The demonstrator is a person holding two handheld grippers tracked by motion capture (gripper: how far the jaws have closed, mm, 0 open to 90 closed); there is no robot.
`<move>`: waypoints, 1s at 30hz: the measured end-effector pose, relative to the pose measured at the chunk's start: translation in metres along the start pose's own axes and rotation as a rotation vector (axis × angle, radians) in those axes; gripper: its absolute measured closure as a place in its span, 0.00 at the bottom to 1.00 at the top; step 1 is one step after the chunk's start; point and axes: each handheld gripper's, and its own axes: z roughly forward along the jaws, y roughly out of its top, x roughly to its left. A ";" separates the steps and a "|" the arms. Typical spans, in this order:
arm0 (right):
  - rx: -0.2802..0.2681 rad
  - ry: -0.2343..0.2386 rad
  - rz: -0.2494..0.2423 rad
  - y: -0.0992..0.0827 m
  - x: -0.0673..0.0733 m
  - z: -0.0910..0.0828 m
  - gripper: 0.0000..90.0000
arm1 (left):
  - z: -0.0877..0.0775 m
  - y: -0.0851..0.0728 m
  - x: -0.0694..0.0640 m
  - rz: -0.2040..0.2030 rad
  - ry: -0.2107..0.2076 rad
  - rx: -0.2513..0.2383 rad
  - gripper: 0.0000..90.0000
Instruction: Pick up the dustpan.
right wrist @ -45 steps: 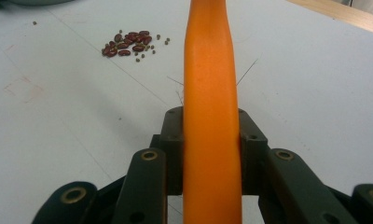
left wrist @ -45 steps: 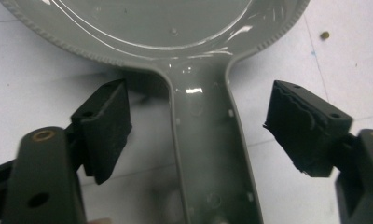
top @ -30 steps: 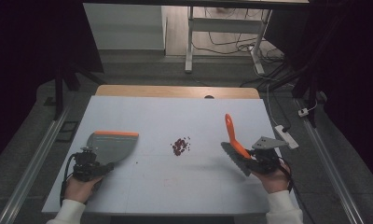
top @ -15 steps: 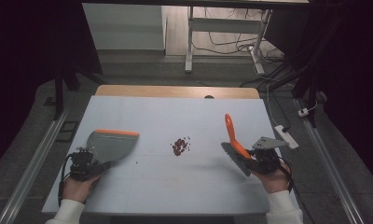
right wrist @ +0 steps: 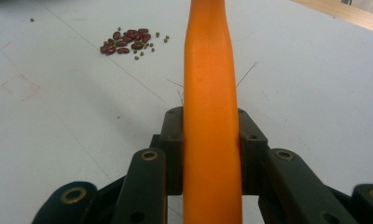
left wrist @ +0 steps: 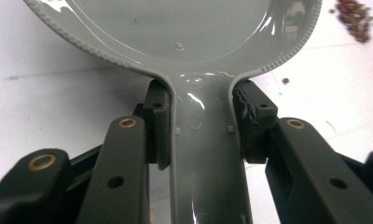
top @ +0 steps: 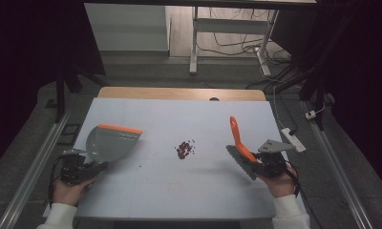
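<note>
While both hands rest at the tabletop's (top: 146,200) near edge, the left gripper (top: 86,167) clamps the grey dustpan's (top: 110,143) handle, pan tilted up toward one o'clock. The right gripper (top: 260,164) clenches the orange brush (top: 239,140), handle pointing eleven o'clock. Beans (top: 184,149) lie between them, farther out.

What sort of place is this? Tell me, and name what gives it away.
Probably a lab or workshop recording station, not a home. A plain white table stands on a bare grey floor with dark surroundings, loose cables trail behind it, and metal rails run along both sides.
</note>
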 end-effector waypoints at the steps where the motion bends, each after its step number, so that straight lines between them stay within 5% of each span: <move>1: 0.000 -0.001 0.002 0.000 0.001 0.000 0.77 | -0.002 0.000 0.001 0.013 -0.008 -0.003 0.69; 18: -0.012 0.006 -0.008 0.004 0.004 0.002 0.77 | -0.018 0.001 0.005 0.214 -0.137 -0.003 0.69; 30: -0.028 0.003 -0.015 0.015 0.006 0.005 0.77 | -0.001 0.011 -0.026 0.397 -0.232 0.085 0.69</move>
